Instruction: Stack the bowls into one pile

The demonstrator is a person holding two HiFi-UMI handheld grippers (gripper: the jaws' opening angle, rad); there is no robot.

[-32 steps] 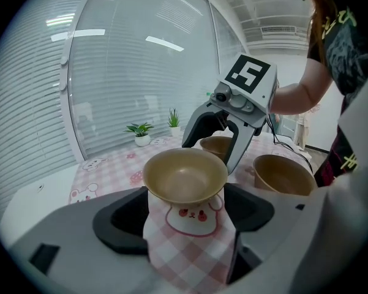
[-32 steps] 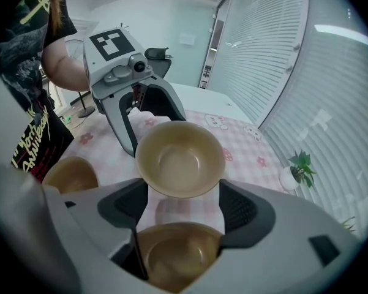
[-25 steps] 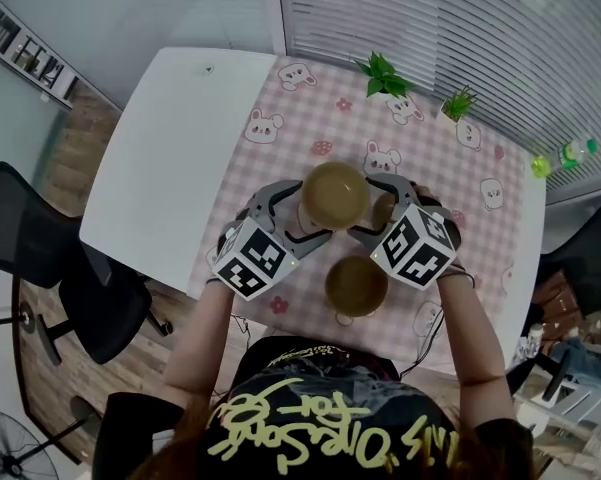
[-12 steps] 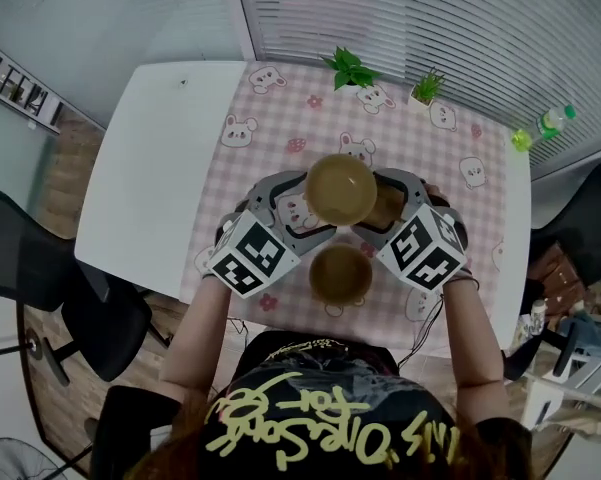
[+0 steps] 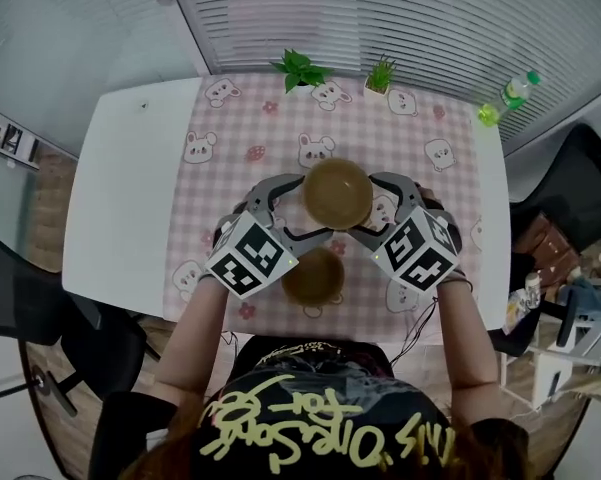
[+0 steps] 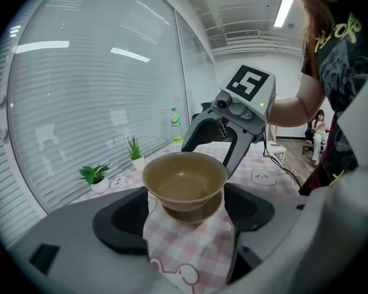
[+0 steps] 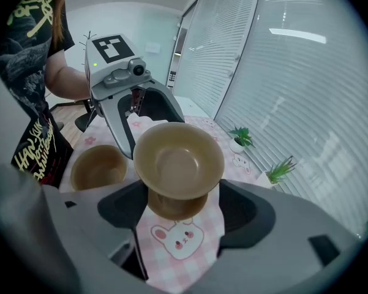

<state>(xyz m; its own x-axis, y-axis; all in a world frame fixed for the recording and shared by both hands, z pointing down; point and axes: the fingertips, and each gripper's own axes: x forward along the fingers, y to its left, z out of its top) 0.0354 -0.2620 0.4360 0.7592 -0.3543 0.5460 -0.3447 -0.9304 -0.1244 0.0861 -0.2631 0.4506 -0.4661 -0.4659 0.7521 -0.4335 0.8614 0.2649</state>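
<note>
Bowls: three, tan, all rim-up. White table [image 5: 120,198], with a pink checked cloth [image 5: 270,133] over most of it. Left gripper [image 6: 185,216] and right gripper [image 7: 177,216] face each other across the top bowl [image 5: 337,192]. Each has its jaws spread to about the bowl's width, one pad on either flank. Contact is not plainly seen, but the bowl sits clear of the cloth, so I judge both clamped on it. Lower bowl [image 7: 171,208] stands on the cloth straight beneath, axes in line; whether the two touch I cannot tell. Coming move reads as straight down, no sideways shift. Spare bowl [image 5: 313,277] sits on the cloth nearer the person, between the two grippers, a touch nearer the left.
</note>
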